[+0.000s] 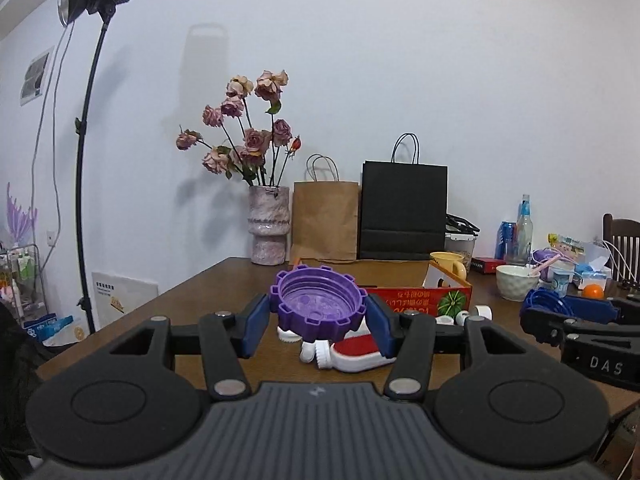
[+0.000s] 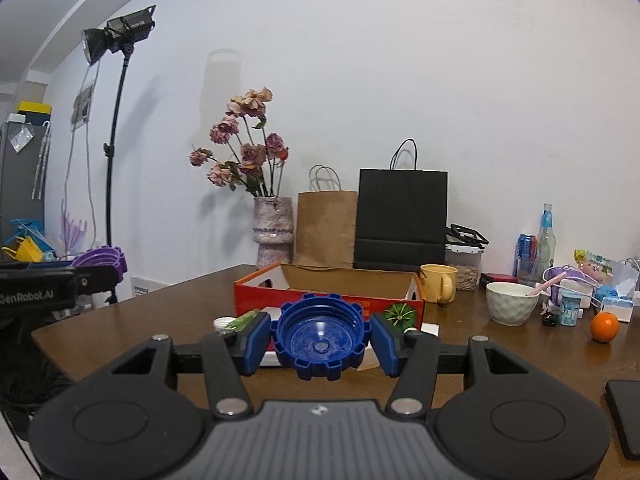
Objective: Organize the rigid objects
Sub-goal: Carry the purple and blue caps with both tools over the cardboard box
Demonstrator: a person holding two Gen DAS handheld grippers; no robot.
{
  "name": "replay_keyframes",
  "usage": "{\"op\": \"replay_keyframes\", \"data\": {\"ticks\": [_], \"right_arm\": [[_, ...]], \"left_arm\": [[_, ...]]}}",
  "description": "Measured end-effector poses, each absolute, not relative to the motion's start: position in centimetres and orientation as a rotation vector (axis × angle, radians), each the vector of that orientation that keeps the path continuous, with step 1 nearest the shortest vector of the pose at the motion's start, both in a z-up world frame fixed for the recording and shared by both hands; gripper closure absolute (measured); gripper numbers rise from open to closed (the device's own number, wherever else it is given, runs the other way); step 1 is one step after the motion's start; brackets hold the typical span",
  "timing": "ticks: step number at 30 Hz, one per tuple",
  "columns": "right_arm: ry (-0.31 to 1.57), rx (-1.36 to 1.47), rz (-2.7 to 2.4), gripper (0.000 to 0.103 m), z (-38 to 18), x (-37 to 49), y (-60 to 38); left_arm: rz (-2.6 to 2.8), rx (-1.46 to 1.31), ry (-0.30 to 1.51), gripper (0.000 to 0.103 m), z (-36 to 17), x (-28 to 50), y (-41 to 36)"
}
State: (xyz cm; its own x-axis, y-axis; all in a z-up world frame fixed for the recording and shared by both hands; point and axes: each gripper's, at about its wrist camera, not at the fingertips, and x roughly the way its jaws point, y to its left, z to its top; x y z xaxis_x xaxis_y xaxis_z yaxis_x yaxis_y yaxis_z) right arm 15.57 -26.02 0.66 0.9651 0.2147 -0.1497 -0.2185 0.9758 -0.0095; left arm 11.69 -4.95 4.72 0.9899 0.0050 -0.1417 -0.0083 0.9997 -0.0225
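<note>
A dark brown wooden table [image 2: 160, 312] set against a plain white wall [image 2: 400, 80] is seen from both wrist cameras, with a studio light on a black stand [image 1: 86, 160] rising to the left of the claws. Two toothed plastic caps are counted: a purple cap [image 1: 318, 306] is gripped between the blue pads of the left gripper [image 1: 318, 320], and a blue cap [image 2: 320, 338] is clamped the same way in the right gripper [image 2: 320, 340], each held open side up above the table. One red cardboard box [image 2: 328, 292] is placed just beyond the claws, its top open. Behind it, two paper bags are stood against the wall, a brown bag [image 2: 326, 228] and a black bag [image 2: 400, 216], beside one vase of dried roses [image 2: 272, 228]. One yellow mug [image 2: 438, 282], one white bowl [image 2: 512, 302] and one orange [image 2: 604, 327] are set to the right of the right claw. Small white bottle caps and a red-and-white container [image 1: 356, 354] lying on the table beneath the purple cap are shown only in the left view, where the right gripper with its blue cap is caught at the right edge. In the right view alone, the box interior is exposed, the left gripper's purple cap is glimpsed at far left, and a dark phone-like slab [image 2: 626, 416] is seen at lower right.
</note>
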Motion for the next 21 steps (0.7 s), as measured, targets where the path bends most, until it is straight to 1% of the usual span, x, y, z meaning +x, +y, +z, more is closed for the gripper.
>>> {"op": "replay_keyframes", "data": {"ticks": [10,21], "right_arm": [[0.185,-0.015,0.226,0.049,3.7,27.2,-27.6],[0.283,0.007,0.257,0.049,7.7,43.3,-29.1]], "left_arm": [[0.02,-0.017,0.15,0.049,6.4,22.6,-4.8],[-0.003,0.025,0.178,0.049,10.2,38.5,-5.1]]}}
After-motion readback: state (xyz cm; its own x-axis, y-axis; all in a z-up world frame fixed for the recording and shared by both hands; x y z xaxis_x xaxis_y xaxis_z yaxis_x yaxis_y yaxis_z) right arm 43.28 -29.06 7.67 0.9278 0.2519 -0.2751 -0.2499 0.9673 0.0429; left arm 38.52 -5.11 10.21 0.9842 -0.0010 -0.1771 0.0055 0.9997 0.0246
